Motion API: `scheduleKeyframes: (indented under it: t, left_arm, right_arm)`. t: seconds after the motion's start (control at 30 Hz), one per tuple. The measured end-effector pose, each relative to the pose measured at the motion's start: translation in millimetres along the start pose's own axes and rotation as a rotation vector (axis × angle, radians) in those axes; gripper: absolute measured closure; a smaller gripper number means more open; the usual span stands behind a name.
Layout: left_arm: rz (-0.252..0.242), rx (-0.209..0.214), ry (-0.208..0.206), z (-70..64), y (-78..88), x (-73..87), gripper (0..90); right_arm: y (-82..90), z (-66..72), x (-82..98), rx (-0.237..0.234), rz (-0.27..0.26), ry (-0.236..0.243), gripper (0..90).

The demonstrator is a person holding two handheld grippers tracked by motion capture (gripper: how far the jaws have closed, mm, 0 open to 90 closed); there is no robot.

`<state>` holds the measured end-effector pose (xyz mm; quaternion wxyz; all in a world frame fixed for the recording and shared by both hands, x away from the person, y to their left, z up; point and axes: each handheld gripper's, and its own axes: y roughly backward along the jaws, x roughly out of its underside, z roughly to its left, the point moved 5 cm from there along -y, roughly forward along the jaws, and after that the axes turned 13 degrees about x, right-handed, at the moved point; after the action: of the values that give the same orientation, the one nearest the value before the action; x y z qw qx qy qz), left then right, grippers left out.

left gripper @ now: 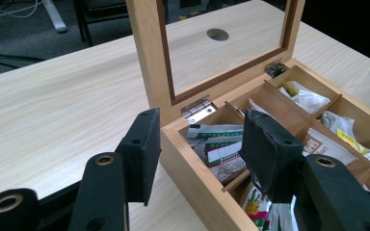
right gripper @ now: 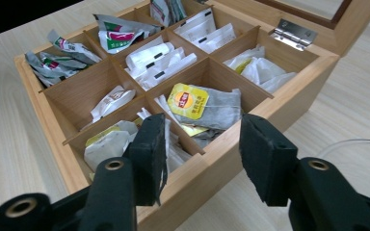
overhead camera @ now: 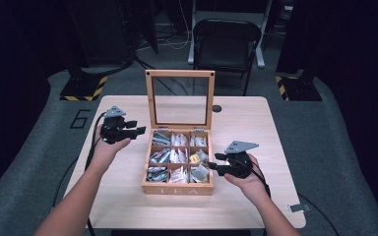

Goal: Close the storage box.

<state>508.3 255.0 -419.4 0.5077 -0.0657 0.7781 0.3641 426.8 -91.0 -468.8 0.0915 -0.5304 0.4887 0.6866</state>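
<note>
Plainly wooden tea box (overhead camera: 177, 189), glass lid upright, nine compartments of teabags

Bright, even overhead light on the table (overhead camera: 256, 123), dark surroundings, soft shadows, slight overall blur.

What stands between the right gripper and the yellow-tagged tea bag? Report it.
The tea box's side wall does. The right gripper straddles it: one jaw over the compartments, one outside the box. The yellow-tagged tea bag lies just behind the wall, uncovered from above; the lid stands open.
</note>
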Motion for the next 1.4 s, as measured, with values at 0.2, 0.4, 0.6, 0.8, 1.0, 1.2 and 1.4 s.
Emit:
scheduleKeyframes:
  t: [0.2,0.4,0.6,0.8,1.0,1.2,1.4]
  left_arm:
    - [0.000,-0.001,0.002,0.3,0.6,0.4,48.7]
    - [-0.001,0.000,0.001,0.5,0.3,1.1,48.7]
    - [0.001,0.000,0.000,0.3,0.4,1.4,48.7]
    - [0.000,0.000,0.001,0.4,1.3,1.4,48.6]
    - [-0.001,-0.001,0.002,0.6,1.2,1.5,48.7]
    - [0.002,-0.001,-0.001,0.4,0.2,1.7,48.6]
    - [0.000,-0.002,-0.001,0.0,0.2,1.6,48.6]
  right_arm:
    - [-2.7,5.7,3.6,-0.012,0.008,0.007,56.7]
    - [-5.4,12.2,6.7,-0.022,0.002,0.015,58.8]
    - [-8.7,17.7,7.9,-0.048,0.012,0.025,64.6]
    - [-13.0,20.0,11.0,-0.064,0.028,0.026,71.0]
    - [-15.4,21.8,13.7,-0.078,0.040,0.028,81.4]
    - [-14.6,23.5,14.2,-0.096,0.036,0.024,87.9]
    - [-12.9,24.5,12.2,-0.104,0.026,0.030,88.5]
